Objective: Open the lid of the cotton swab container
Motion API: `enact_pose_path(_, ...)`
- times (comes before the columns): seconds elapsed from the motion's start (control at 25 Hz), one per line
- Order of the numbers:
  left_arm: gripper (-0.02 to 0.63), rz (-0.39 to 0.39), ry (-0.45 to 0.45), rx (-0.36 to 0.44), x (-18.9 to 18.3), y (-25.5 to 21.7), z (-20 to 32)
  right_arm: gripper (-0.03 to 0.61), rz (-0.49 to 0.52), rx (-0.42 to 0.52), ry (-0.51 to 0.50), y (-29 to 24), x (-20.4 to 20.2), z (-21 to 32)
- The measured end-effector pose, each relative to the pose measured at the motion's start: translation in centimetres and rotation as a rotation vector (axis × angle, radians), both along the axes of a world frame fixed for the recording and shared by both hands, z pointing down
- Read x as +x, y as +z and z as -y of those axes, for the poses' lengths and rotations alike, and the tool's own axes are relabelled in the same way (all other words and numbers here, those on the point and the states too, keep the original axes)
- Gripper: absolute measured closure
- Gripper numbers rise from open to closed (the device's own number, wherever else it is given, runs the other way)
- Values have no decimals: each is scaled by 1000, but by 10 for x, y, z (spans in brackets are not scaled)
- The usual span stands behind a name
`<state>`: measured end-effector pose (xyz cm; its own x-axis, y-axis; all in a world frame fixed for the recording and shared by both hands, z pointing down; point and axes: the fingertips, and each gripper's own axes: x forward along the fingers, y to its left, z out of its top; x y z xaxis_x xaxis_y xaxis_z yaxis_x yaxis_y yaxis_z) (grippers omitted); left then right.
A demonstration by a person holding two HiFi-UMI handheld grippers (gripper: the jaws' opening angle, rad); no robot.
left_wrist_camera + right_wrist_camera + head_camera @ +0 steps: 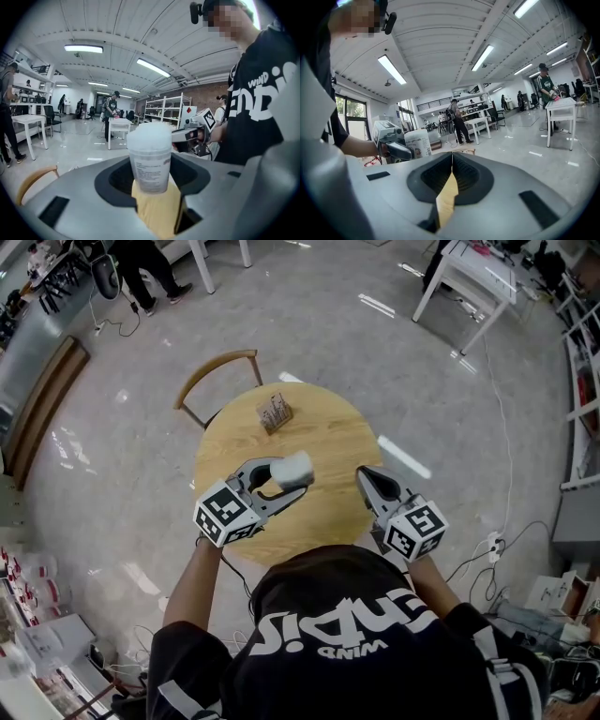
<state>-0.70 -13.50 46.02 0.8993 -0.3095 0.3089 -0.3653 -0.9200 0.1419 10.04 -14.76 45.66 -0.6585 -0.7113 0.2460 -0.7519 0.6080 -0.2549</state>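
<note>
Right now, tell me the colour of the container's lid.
The lid of the cotton swab container is frosted white; the left gripper view shows it best.

Cotton swab container (pixel 150 161): small round tub, cloudy white plastic. Label (pixel 151 172) with fine print wrapped round body, print too small to read. Lid (pixel 149 135) frosted white, slightly wider than body, seated on top, closed. Tub clamped by its sides in my left gripper (pixel 284 478), clear of any surface. Left gripper view: centre of frame, upright, lid uppermost. Right gripper view: middle left, small, label showing. Head view: just left of centre, pale shape.
</note>
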Motion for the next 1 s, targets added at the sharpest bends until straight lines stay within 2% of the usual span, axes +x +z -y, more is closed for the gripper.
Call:
enact_pose_path(0.52,385,-16,-16,2,2,-3,-8,566,13,24,-7,-8,6,-6)
enact_pose_path(0.6,385,-1,-8,8,4,1,-11,512,12,21,-12,-7,8,-7)
enact_pose_path(0.76,385,12,12,4,7,6,-17,457,14,28,-34,-7,6,-8)
enact_pose_path(0.92,385,10,24,1,6,5,-21,351,41,33,-103,-12,-1,-12)
enact_pose_path(1.0,387,8,28,0,4,4,-23,317,59,38,-131,-16,-3,-13)
